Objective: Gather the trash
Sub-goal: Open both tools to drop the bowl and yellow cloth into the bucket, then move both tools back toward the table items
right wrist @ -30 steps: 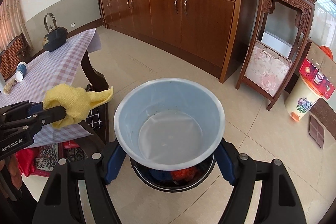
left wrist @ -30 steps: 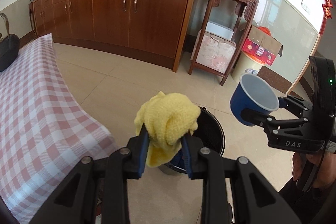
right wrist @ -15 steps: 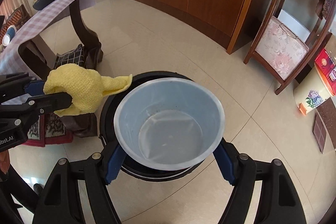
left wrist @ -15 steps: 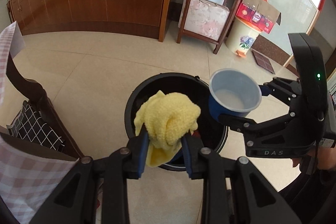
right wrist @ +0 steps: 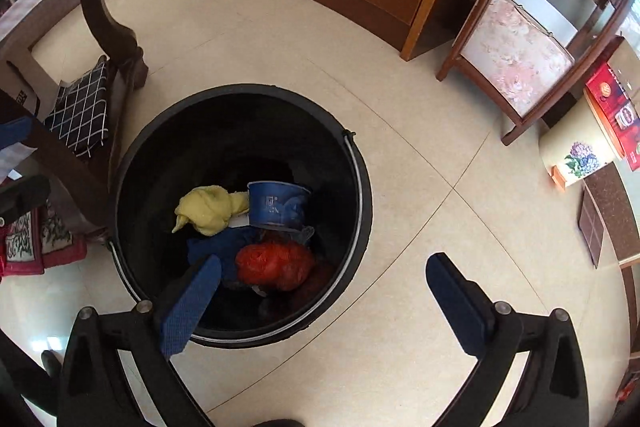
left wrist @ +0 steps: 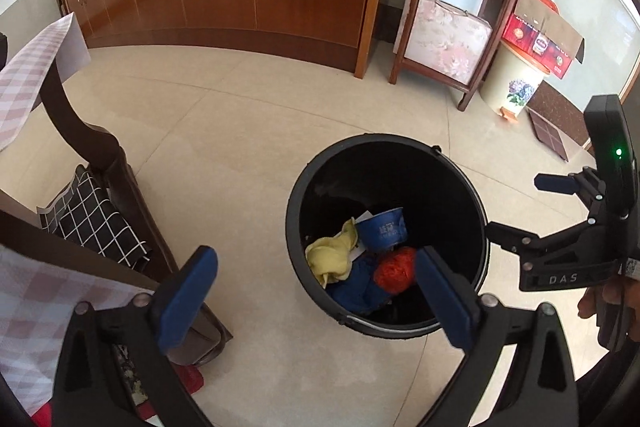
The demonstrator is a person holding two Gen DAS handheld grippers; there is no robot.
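Flanking the black bin (left wrist: 298, 227) of trash, both tongs, left (left wrist: 316, 295) and right (right wrist: 324, 303), released; table leg (left wrist: 100, 155) beside.

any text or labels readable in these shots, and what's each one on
"DAS": on the right gripper body, seen from the left wrist.
Blue cup in the black bin: white print, too blurred to read.
Red box on the flowered bin: labels too small to read.

Yellow cloth (right wrist: 208, 209), blue cup (right wrist: 278, 205) inside bin (right wrist: 362, 195)
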